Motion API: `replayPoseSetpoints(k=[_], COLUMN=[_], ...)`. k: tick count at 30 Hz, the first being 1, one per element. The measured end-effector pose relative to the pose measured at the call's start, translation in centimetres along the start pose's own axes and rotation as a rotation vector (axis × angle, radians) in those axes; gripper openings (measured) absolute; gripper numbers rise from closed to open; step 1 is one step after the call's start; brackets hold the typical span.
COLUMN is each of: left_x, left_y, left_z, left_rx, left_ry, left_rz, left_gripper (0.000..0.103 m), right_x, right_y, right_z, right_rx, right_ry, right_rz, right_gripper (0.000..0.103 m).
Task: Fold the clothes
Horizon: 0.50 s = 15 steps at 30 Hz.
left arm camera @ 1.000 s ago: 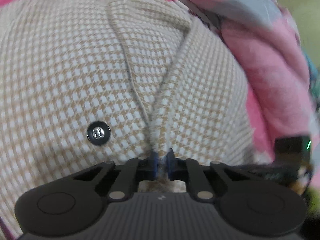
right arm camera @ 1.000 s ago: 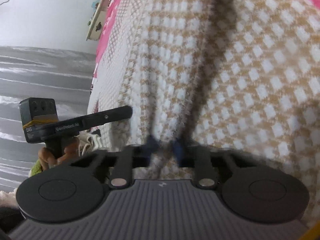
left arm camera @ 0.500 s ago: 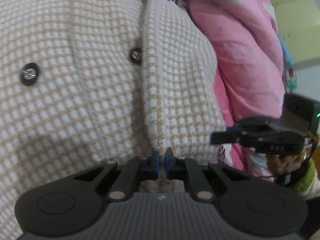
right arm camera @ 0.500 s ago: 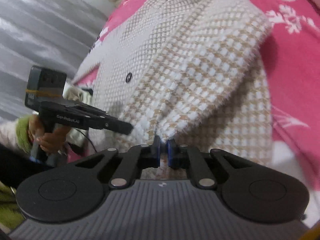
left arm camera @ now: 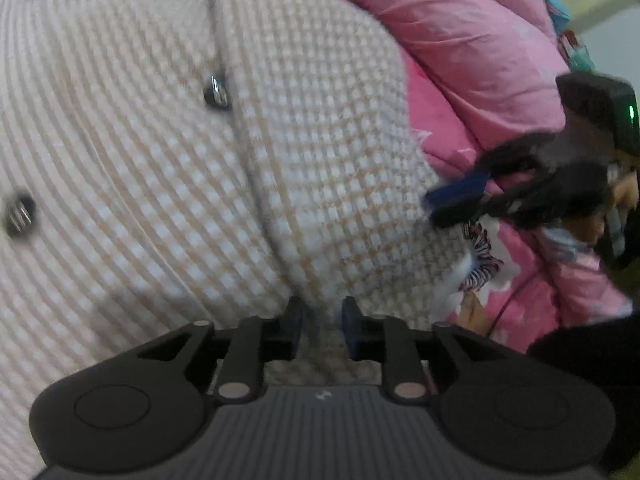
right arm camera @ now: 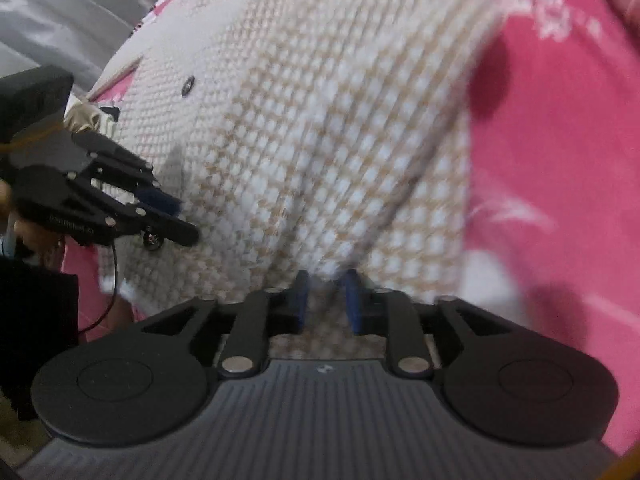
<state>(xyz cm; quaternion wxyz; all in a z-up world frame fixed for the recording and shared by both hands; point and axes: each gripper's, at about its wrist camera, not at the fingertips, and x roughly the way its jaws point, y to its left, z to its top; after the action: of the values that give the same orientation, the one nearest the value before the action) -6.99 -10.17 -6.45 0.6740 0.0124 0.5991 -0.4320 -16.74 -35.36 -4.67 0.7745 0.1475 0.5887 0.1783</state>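
A beige-and-white houndstooth jacket (left arm camera: pixel 168 184) with dark buttons (left arm camera: pixel 216 90) lies folded on the pink bed. My left gripper (left arm camera: pixel 322 312) sits at the jacket's near hem. Its jaws are opening, and the hem lies loose in the gap with the pads apart from it. In the right wrist view the jacket (right arm camera: pixel 320 120) fills the middle. My right gripper (right arm camera: pixel 326 286) is at its near corner, jaws opening too, with a tip of fabric between the pads. Each gripper shows in the other's view: the right gripper (left arm camera: pixel 444 206) by the jacket's right edge, the left gripper (right arm camera: pixel 182 220) by its left edge.
A pink quilt (left arm camera: pixel 460 40) is bunched up beyond the jacket. The pink bedsheet (right arm camera: pixel 560 160) with white print spreads to the right. A grey curtain (right arm camera: pixel 60 12) hangs at the far left. A person's hand (left arm camera: pixel 624 192) holds the right gripper.
Both grippers were shut on the jacket's hem and now have their jaws parted. The jacket has come down onto the bed, and both views have rolled.
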Motion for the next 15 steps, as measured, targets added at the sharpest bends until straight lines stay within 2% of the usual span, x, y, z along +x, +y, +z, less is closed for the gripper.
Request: replayPoseSetpoints(k=[2, 3, 6, 9, 12, 15], left_x=[-2.2, -3.3, -4.6, -4.1, -2.8, -2.3], left_y=[0.9, 1.5, 4.0, 6.2, 8.2, 10.3], left_z=[1.1, 2.0, 6.3, 10.8, 15.1, 18.5], left_rx=[0.012, -0.001, -0.063, -0.118, -0.154, -0.175], left_ry=[-0.044, -0.080, -0.206, -0.323, -0.409, -0.468], left_rz=[-0.002, 0.000, 0.029, 0.081, 0.149, 0.215], left_gripper=[0.033, 0.036, 0.037, 0.037, 0.034, 0.033], right_x=[-2.2, -3.0, -5.0, -5.8, -5.0, -3.4], right_y=[-1.3, -2.2, -4.9, -6.7, -6.8, -5.9], right_z=[0.5, 1.2, 3.4, 6.2, 10.0, 14.7], right_rx=[0.037, 0.079, 0.196, 0.239, 0.218, 0.160], right_ry=[-0.070, -0.123, -0.267, -0.384, -0.448, -0.476], right_rz=[0.015, 0.027, 0.047, 0.048, 0.063, 0.028], right_gripper=[0.041, 0.043, 0.045, 0.045, 0.045, 0.045])
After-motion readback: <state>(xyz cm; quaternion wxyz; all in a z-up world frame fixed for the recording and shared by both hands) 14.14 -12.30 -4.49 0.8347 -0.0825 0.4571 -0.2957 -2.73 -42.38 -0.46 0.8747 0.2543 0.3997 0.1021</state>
